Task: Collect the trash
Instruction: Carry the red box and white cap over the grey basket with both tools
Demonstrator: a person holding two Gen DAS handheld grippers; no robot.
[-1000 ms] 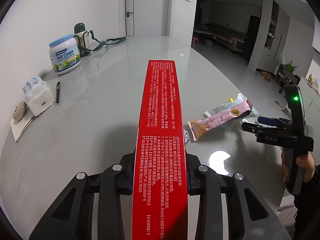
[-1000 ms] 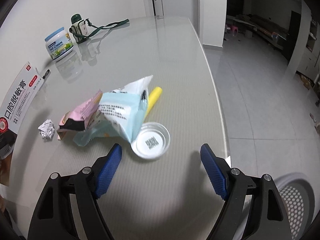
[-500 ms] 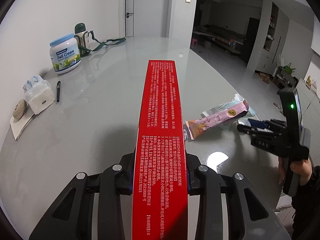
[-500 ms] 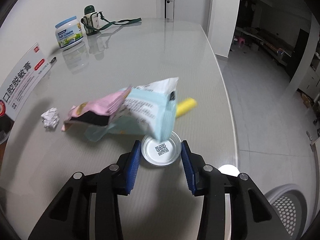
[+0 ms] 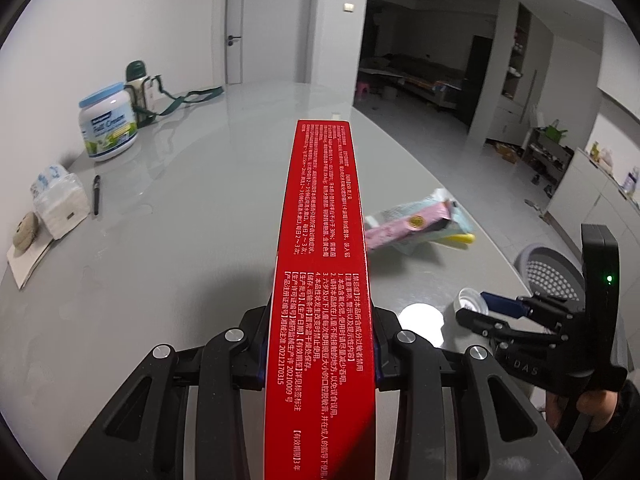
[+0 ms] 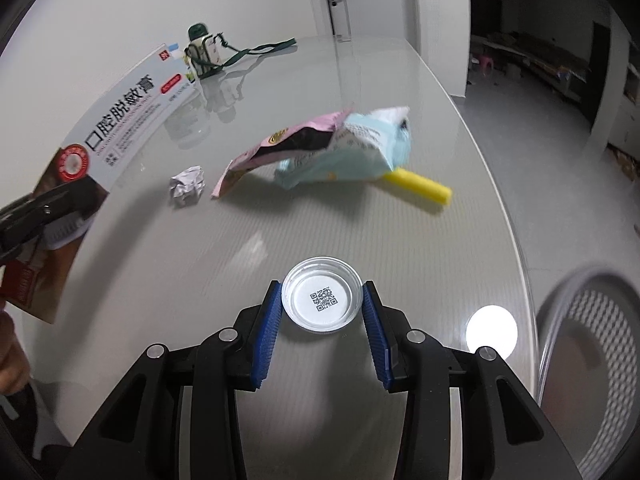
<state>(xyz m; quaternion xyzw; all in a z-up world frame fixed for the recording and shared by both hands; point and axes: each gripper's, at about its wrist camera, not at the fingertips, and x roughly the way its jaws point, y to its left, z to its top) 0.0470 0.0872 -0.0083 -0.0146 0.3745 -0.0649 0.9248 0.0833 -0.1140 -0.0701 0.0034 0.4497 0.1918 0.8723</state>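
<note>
Red cardboard, in the form of a long printed toothpaste box (image 5: 324, 264), is clamped between the fingers of the left gripper (image 5: 320, 352), closed firmly on its 2 sides and holding it above the counter (image 5: 192, 208). The right gripper (image 6: 320, 320) has its blue-padded fingers (image 6: 269, 328) drawn in against both edges of a small round clear plastic lid with a QR code (image 6: 322, 300), which appears lifted just off the surface, though contact with it cannot be ruled out.

Progress, as a judgement: 2 items are in hand and none is seen inside the grey perforated plastic waste basket (image 6: 592, 344), which stands beyond the counter edge on the right. Its interior is only partly visible.

Remaining on the counter:
1. A crumpled white paper ball (image 6: 187, 185).
2. A pink snack wrapper (image 6: 280, 148), overlapping a light-blue and white plastic packet (image 6: 356, 152).
3. A yellow cylindrical tube (image 6: 420, 186), partly under the packet.

Surface: pale grey, glossy, rounded at the edge, reflecting a ceiling light. Against the white wall at the far side stand a white tub with a blue lid (image 5: 107, 126), a green-capped bottle with a strap (image 5: 138, 92), a black pen (image 5: 96, 194) and a pack of tissues (image 5: 60, 200); these look like belongings, not trash.

Room: a white door at the far end, and a dim open living area to the right.
</note>
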